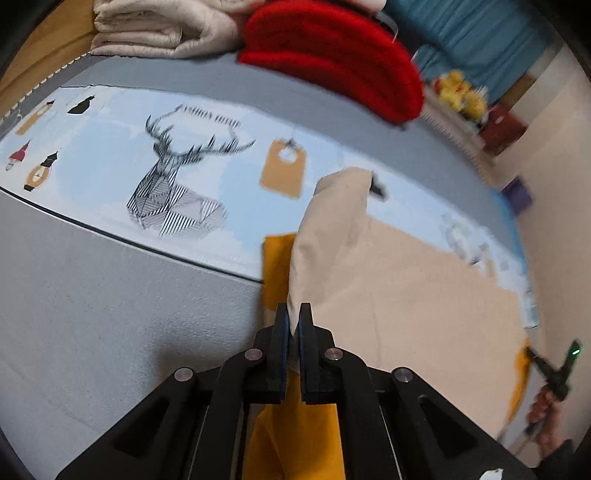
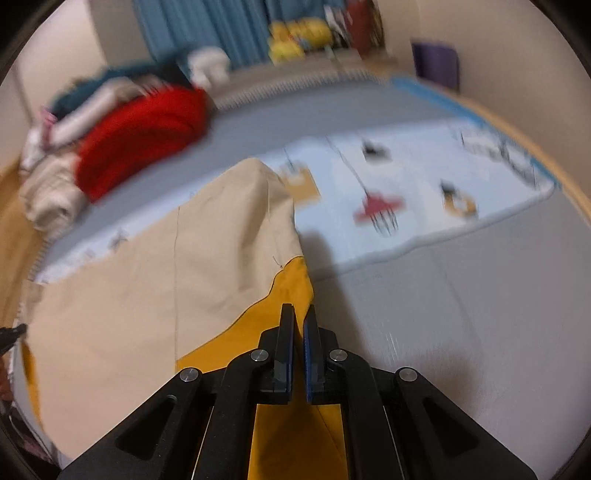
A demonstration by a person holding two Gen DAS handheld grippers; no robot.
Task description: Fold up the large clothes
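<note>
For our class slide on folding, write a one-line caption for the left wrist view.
Left gripper shut on the beige-and-yellow garment, lifting its edge above the deer-print sheet.

surface: grey bed (image 1: 92, 302) | on it: printed sheet (image 1: 110, 147); beige garment (image 1: 406, 295); red blanket (image 1: 332, 62)

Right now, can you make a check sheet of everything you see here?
Surface: grey mat under a blue deer-print sheet.
Job's things: beige-and-mustard garment, edge lifted at both ends.
Clutter: red pile and cream pile at the far side.
Grippers: left gripper shut on the garment; right gripper shut on it too.
Cables: nothing seen.
Surroundings: blue curtain, yellow toys, purple box.
</note>
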